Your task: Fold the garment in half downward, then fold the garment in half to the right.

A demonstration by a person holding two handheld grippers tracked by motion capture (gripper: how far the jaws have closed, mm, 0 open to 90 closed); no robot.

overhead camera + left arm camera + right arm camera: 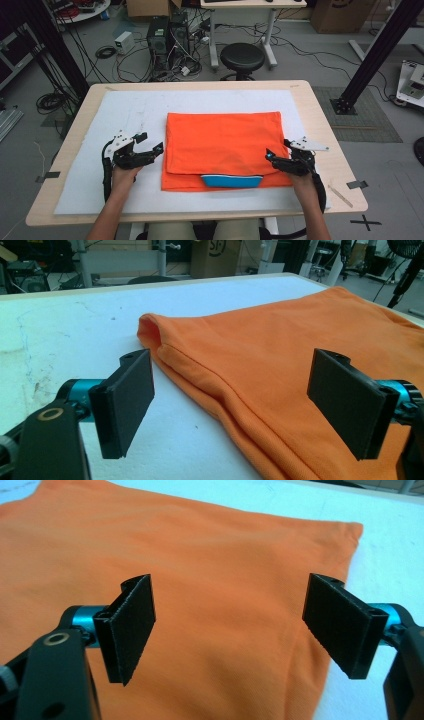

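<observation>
The left gripper (150,142) is seen in the left middle of the high view, its jaws spread wide with nothing between the pads; it sits just beside the left edge of the orange shirt (224,145). In the left gripper view (230,405) the 2 black pads (127,400) stand well apart, and the folded shirt edge (215,385) runs between them across the lower middle of the frame without being touched.

The right gripper (277,152) is found at the right middle of the high view, over the shirt's right edge, jaws likewise spread and gripping nothing. In the right gripper view (230,632) orange cloth (225,580) is seen between and beyond the open pads.

The shirt lies flat and folded in the centre of the high view on a white mat (125,107), with a blue collar (231,180) showing at its lower edge. The mat covers a wooden table (322,120), and a black stool (242,57) stands beyond it at top centre
</observation>
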